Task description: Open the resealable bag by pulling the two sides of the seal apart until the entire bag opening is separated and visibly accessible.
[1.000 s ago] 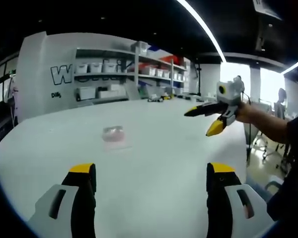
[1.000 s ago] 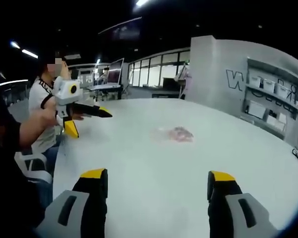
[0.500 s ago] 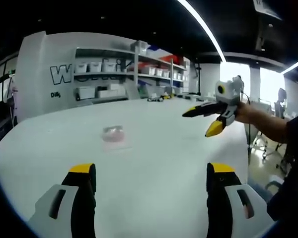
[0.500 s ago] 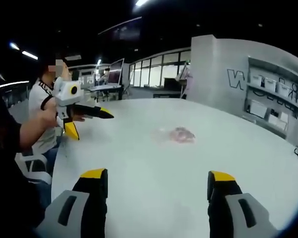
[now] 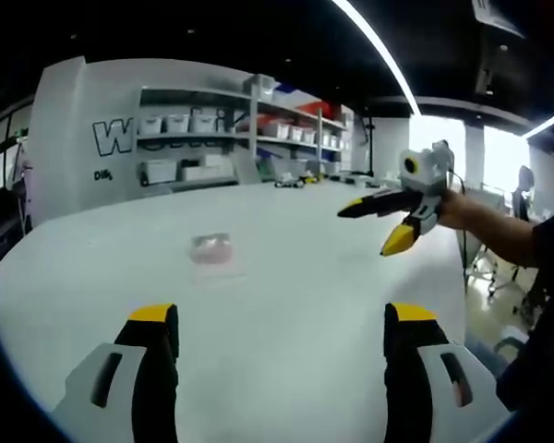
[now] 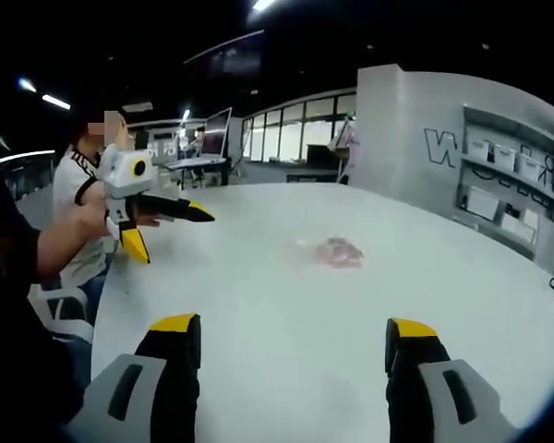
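the broad white round table (image 5: 286, 277) is bare around the small clear resealable bag with pinkish contents (image 5: 210, 247), which lies flat near its middle, well apart from both tools. the left yellow-tipped black gripper (image 5: 282, 318) hangs above the near edge, jaws spread wide and empty; the right yellow-tipped black gripper (image 6: 291, 323) likewise gapes with nothing between its jaws. the seal looks untouched. likely trouble: the thin film sits flush on the slick top, so a jaw may skid over it, push it away, or pinch both seal sides together.
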Demonstrator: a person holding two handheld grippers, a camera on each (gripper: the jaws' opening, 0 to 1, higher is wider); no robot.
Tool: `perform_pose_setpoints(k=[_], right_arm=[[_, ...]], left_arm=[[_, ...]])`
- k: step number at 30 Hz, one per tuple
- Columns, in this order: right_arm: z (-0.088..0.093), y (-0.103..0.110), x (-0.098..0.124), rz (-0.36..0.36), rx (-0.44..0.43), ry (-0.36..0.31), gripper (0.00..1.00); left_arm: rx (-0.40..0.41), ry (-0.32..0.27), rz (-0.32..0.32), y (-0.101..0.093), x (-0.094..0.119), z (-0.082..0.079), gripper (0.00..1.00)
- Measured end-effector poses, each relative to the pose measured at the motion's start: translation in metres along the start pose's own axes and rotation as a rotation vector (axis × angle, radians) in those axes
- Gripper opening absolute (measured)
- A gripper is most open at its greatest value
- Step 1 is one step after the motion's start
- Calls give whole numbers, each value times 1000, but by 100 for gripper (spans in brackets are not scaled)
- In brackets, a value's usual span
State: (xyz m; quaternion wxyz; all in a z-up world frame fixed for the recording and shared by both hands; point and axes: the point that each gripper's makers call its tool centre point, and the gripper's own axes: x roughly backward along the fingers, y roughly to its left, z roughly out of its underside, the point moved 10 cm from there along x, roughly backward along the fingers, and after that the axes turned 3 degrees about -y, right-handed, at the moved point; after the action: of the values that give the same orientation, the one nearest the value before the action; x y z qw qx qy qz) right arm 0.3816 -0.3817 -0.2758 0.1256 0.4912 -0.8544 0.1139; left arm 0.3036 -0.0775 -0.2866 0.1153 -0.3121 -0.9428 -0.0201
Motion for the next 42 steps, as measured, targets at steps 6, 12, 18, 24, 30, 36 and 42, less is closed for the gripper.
perform_pose_setpoints(k=[6, 12, 18, 24, 30, 36, 42], right_arm=[[2, -4, -3, -2, 0, 4, 82], [2, -4, -6, -6, -2, 4, 81], [2, -7, -8, -6, -3, 8, 81], [5, -4, -9, -10, -2, 16, 81], [4, -9, -13, -13, -5, 12, 80], [5, -10, -16, -15, -6, 14, 80], [5, -13, -18, -17, -11, 15, 80]], left_arm=[[-1, 5, 3, 1, -3, 0, 91], [-3, 5, 1, 2, -5, 0, 91], [-1, 8, 3, 3, -8, 1, 91], [1, 13, 6, 4, -10, 2, 91], [-1, 10, 4, 6, -12, 0, 91], [-1, 13, 9, 7, -16, -1, 91], [2, 16, 11, 8, -19, 0, 91]])
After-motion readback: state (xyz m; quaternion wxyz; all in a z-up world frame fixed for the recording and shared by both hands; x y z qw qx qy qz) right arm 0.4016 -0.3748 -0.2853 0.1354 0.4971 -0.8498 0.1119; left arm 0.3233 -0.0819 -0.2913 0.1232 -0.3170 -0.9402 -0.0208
